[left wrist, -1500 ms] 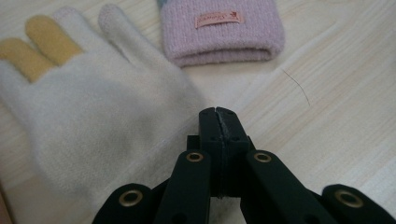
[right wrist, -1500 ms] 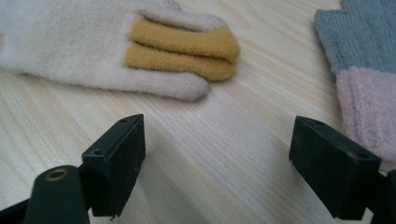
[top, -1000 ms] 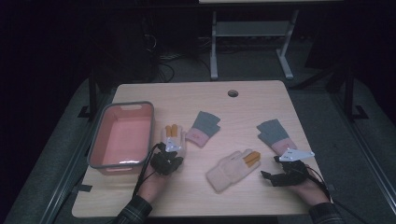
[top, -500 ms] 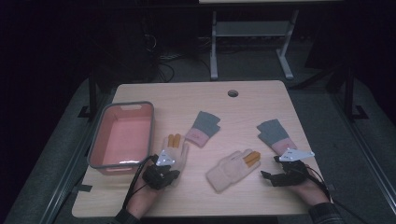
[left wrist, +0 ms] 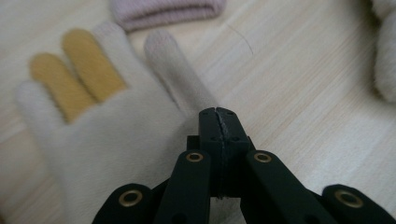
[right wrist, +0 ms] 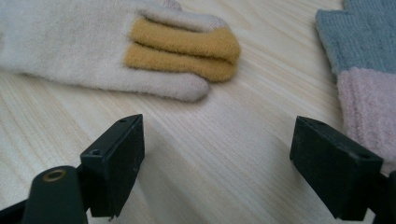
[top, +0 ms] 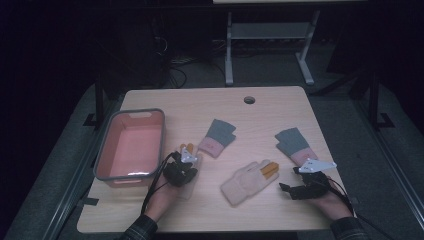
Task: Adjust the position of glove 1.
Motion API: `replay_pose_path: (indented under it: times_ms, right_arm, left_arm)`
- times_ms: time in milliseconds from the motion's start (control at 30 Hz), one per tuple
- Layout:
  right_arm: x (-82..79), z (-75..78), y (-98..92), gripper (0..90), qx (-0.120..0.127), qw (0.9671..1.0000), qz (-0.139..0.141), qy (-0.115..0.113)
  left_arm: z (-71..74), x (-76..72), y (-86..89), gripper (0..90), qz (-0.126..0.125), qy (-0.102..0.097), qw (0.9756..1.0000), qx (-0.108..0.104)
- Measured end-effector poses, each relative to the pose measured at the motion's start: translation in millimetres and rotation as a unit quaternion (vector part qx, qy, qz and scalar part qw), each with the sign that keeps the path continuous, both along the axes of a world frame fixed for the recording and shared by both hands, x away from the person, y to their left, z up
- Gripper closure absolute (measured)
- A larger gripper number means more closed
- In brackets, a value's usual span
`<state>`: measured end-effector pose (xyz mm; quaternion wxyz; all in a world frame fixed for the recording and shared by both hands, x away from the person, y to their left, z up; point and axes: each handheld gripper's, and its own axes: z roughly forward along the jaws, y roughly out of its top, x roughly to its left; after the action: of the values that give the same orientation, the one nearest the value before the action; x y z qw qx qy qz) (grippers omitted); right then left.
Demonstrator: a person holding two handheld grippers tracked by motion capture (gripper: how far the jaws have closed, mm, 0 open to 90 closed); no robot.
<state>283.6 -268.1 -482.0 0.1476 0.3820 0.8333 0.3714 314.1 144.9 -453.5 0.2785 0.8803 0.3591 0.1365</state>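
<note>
A cream glove with two orange fingers lies beside the bin, and my left gripper is shut on its edge near the thumb, jaws pressed together. A second cream glove with orange fingers lies palm down at the middle front. My right gripper rests just right of it, open, with only bare wood between its jaws. Two grey and pink fingerless gloves lie farther back, one in the middle, one at the right.
A pink bin with a grey rim stands at the table's left, nothing in it. A round cable hole sits near the far edge. Beyond the table a metal frame stands in the dark.
My left hand drew back toward the front edge and then came forward again, and the glove in its jaws slid with it. The right hand stayed still.
</note>
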Motion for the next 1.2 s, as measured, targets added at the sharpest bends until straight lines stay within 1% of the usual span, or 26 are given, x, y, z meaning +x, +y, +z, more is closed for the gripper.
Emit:
replay_pose_path:
  times_ms: [67,133,167,200,267,333,367,400,467,533,600,633,667,700,733,767,800,833,867,900,933,1000,1067,1100,1133,1200]
  right_arm:
    - [0.0,0.0,0.0,17.4,0.0,1.0,0.0,0.0]
    - [0.0,0.0,0.0,17.4,0.0,1.0,0.0,0.0]
    - [0.1,0.0,0.0,17.4,0.0,1.0,0.0,0.0]
    - [0.1,0.0,0.0,17.4,0.0,1.0,0.0,0.0]
    - [0.1,0.0,0.0,17.4,0.0,1.0,0.001,0.0]
    - [0.0,0.0,0.0,17.4,0.0,1.0,0.001,0.0]
    - [0.0,0.0,0.0,17.4,0.0,1.0,0.001,0.0]
    - [0.0,0.0,0.0,17.4,0.0,1.0,0.0,0.0]
    - [0.1,0.0,0.0,17.4,0.0,1.0,0.0,0.0]
    - [0.0,0.0,0.0,17.4,0.0,1.0,0.0,0.0]
    - [0.0,0.0,0.0,17.4,0.0,1.0,0.0,0.0]
    - [0.0,0.0,0.0,17.4,0.0,1.0,0.0,0.0]
    - [0.0,0.0,0.0,17.4,0.0,1.0,0.0,0.0]
    - [0.0,0.0,0.0,17.4,0.0,1.0,0.0,0.0]
    - [0.0,0.0,0.0,17.4,0.0,1.0,0.0,0.0]
    - [0.0,0.0,0.0,17.4,0.0,1.0,0.0,0.0]
    - [0.0,0.0,0.0,17.4,0.0,1.0,0.001,0.0]
    - [0.1,0.0,-0.1,17.4,0.0,1.0,0.001,0.0]
    - [0.1,0.0,0.0,17.4,0.0,1.0,0.0,0.0]
    - [0.1,0.0,-0.1,17.4,0.0,1.0,0.001,0.0]
    - [0.1,0.0,-0.1,17.4,0.0,1.0,0.001,0.0]
    - [0.1,0.0,0.0,17.4,0.0,1.0,0.001,0.0]
    - [0.1,0.0,0.0,17.4,0.0,1.0,0.001,0.0]
    - [0.1,0.0,0.0,17.4,0.0,1.0,0.001,0.0]
    - [0.1,0.0,0.0,17.4,0.0,1.0,0.001,0.0]
    - [0.1,0.0,0.0,17.4,0.0,1.0,0.0,0.0]
  left_arm:
    - [-0.4,-0.5,-0.2,89.6,-0.001,-0.004,1.0,-0.001]
    - [0.2,-1.6,-0.1,89.6,-0.004,0.001,1.0,-0.002]
    - [-0.2,-3.9,-0.4,89.6,-0.01,0.003,0.9999,-0.006]
    - [0.3,-5.6,-0.6,89.6,-0.018,0.007,0.9998,-0.004]
    - [0.3,-10.5,-1.8,89.6,-0.026,0.01,0.9996,-0.008]
    - [-0.1,-16.9,-3.7,89.6,-0.034,0.018,0.9991,-0.018]
    - [-0.1,-16.9,-3.7,89.6,-0.034,0.018,0.9991,-0.018]
    - [0.2,-21.5,-5.0,89.6,-0.049,0.022,0.9984,-0.019]
    - [0.6,-24.6,-7.2,89.6,-0.067,0.026,0.9973,-0.017]
    - [0.2,-26.5,-11.3,89.7,-0.087,0.028,0.9956,-0.021]
    - [0.3,-27.6,-15.2,89.6,-0.104,0.029,0.994,-0.02]
    - [0.3,-28.4,-17.2,89.6,-0.112,0.033,0.9929,-0.022]
    - [0.0,-29.1,-19.1,89.6,-0.118,0.035,0.9921,-0.025]
    - [0.0,-29.1,-19.1,89.6,-0.118,0.035,0.9921,-0.025]
    - [-0.2,-31.1,-22.6,89.6,-0.136,0.041,0.9894,-0.029]
    - [-0.2,-31.1,-22.6,89.6,-0.136,0.041,0.9894,-0.029]
    - [-0.7,-33.7,-26.2,89.6,-0.153,0.041,0.9869,-0.033]
    - [-1.0,-34.6,-27.8,89.6,-0.162,0.041,0.9853,-0.035]
    - [-1.2,-35.2,-29.3,89.6,-0.17,0.042,0.9839,-0.036]
    - [-1.5,-36.0,-30.9,89.6,-0.173,0.041,0.9834,-0.038]
    - [-1.5,-36.0,-30.9,89.6,-0.173,0.041,0.9834,-0.038]
    - [0.1,-35.5,-30.2,89.4,-0.176,0.043,0.9826,-0.043]
    - [2.0,-34.5,-28.3,88.0,-0.174,0.043,0.9827,-0.045]
    - [6.9,-32.5,-22.9,85.9,-0.163,0.035,0.9847,-0.05]
    - [10.0,-31.0,-19.5,85.5,-0.154,0.029,0.9861,-0.054]
    - [16.4,-27.6,-11.0,83.7,-0.131,0.02,0.9893,-0.062]
